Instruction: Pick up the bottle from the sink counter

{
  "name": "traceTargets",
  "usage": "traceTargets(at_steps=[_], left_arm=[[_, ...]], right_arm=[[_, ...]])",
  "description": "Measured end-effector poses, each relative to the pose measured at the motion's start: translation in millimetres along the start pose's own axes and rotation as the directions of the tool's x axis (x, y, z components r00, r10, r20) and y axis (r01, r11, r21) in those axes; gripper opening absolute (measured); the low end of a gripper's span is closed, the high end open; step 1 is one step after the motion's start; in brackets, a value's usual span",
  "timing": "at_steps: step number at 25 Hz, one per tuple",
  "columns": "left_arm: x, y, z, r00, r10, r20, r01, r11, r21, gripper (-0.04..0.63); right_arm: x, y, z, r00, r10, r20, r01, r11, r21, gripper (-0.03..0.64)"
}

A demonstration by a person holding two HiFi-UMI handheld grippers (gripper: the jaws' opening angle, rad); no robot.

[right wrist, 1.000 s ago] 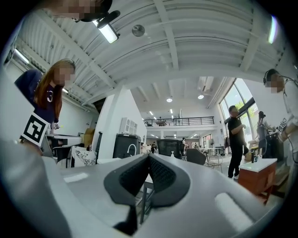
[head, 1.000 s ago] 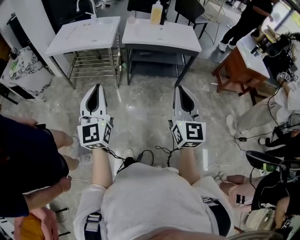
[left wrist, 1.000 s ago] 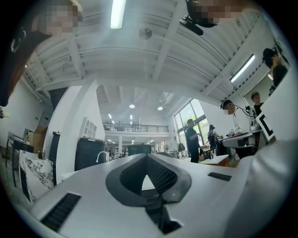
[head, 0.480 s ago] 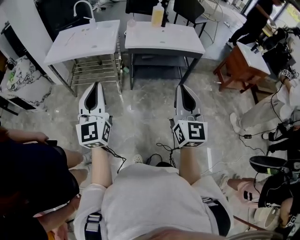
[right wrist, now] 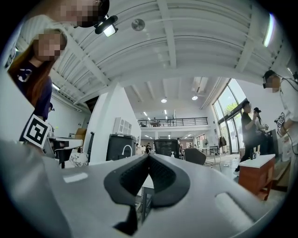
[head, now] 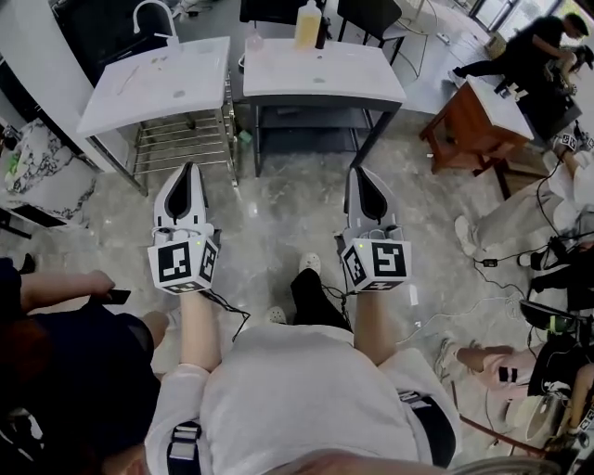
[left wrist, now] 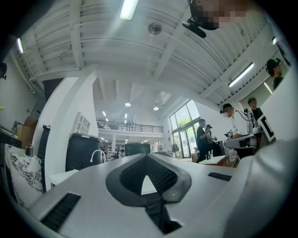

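A: Head view, first entry?
B: Bottle (head: 308, 25), yellowish, upright at the far edge of the right desk (head: 353, 79). It stood well apart from both claws.

A: Furniture beside it?
B: Left desk (head: 176, 83), white top, with a curved faucet (head: 174, 26) at its far side and a wire shelf (head: 181, 139) beneath. A wooden table (head: 478, 116) stood off to the right.

A: Claws in that view?
B: Left claw (head: 191, 170) and right claw (head: 360, 173) were side by side above the marbled floor (head: 278, 213). Both pointed toward the desks and touched nothing. Each carried a marker cube (head: 184, 264) at its rear.

A: Left gripper view?
B: Left claw (left wrist: 147, 157): jaws closed together, tips meeting, nothing between them. The faucet (left wrist: 98, 150) showed beyond the left jaw. A person (left wrist: 203, 137) in dark clothes stood at the right by tall windows. The bottle could not be made out there.

A: Right gripper view?
B: Right claw (right wrist: 149, 156): jaws likewise closed together, nothing held. The faucet (right wrist: 127, 146) showed just left of the tips. The wooden table (right wrist: 256, 174) was at the right, with a person (right wrist: 249, 128) standing behind it.
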State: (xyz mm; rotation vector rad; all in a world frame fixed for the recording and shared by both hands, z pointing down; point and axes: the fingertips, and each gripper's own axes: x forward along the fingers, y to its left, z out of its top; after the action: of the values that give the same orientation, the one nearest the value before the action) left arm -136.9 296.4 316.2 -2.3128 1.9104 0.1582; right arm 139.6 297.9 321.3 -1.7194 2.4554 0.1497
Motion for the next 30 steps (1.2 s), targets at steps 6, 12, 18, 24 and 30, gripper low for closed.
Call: traceTargets(at_steps=[6,12,18,24,30], left_arm=[[42.0,13.7,-5.2,1.0,0.02,0.009,-0.02,1.0,-0.004,0.008],[96.2,21.3,-5.9,0.999,0.039,0.023,-0.04,0.999,0.01,0.008],[155.5,23.2,-2.1,0.997,0.068,0.041,-0.069,0.998,0.01,0.008],[208.1,15.4,-6.3,0.995,0.079,0.054,-0.08,0.997,0.009,0.008],[252.1,3.1,-17.1,0.995,0.08,0.056,-0.081,0.997,0.015,0.008]], right_arm=[[47.4,-13.4,-8.3,1.0,0.016,-0.004,-0.016,1.0,-0.018,0.011],[109.0,-32.0,-8.3,0.998,0.055,0.016,-0.055,0.998,-0.018,0.011],[166.7,-61.8,-3.6,0.996,0.088,0.034,-0.088,0.996,-0.023,0.011],[211.1,-96.9,-7.0,0.994,0.101,0.047,-0.1,0.995,-0.02,0.011],[244.7,-129.3,-21.1,0.993,0.107,0.047,-0.107,0.994,-0.003,0.011]])
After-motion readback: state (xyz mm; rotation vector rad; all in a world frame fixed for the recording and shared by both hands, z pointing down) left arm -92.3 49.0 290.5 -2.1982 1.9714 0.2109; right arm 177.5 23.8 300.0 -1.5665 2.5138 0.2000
